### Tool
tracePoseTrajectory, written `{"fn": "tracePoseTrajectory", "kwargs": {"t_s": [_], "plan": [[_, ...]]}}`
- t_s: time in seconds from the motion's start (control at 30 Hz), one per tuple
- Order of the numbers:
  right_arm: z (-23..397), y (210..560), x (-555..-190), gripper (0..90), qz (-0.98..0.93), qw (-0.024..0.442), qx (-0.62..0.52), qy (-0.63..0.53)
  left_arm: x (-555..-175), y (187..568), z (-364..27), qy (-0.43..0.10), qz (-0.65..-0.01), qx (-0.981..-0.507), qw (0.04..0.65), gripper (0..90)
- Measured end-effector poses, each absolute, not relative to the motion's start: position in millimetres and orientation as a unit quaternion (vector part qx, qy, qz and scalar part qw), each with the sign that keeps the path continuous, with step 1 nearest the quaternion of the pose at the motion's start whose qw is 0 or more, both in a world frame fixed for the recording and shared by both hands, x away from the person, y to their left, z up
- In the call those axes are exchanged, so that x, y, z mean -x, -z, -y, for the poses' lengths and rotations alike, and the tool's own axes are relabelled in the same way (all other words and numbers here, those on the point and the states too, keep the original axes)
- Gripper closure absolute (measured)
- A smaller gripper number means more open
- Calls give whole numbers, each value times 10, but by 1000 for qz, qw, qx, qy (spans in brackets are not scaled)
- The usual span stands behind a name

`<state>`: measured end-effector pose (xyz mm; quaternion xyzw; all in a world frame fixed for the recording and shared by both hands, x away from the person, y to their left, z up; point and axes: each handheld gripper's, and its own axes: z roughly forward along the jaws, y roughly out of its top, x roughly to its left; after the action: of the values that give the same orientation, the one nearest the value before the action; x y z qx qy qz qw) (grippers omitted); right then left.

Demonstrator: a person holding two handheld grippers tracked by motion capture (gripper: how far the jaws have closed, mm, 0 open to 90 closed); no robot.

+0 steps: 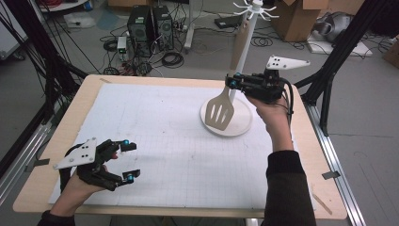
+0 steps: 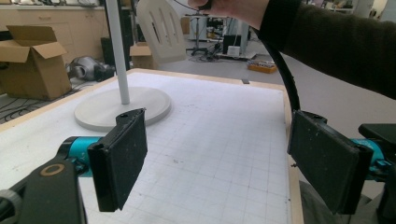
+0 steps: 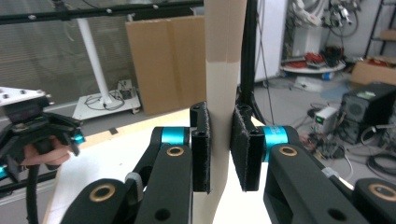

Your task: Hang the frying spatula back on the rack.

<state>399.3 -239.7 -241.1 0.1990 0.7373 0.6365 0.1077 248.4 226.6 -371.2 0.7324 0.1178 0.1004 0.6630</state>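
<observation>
Cream slotted spatula (image 1: pixel 220 111), white stand (image 1: pixel 227 123), white grid-lined mat (image 1: pixel 155 136), black jaws with blue-capped joints.

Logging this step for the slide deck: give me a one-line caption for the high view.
Right gripper clamps a slotted spatula over the stand's round base; left gripper hovers open above the gridded mat.

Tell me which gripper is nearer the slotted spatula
Right. The right gripper is shut on the spatula handle above the stand's round base; the left gripper sits open at the table's near-left corner.
</observation>
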Motion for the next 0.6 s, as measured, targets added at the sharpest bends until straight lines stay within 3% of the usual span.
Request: {"fn": "tracePoseTrajectory", "kwargs": {"t_s": [0.6], "plan": [[2458,2449,-4250,793,-723,100,-237,-641,-2491,3719,-2308,-102,-125,-729,665,201]]}}
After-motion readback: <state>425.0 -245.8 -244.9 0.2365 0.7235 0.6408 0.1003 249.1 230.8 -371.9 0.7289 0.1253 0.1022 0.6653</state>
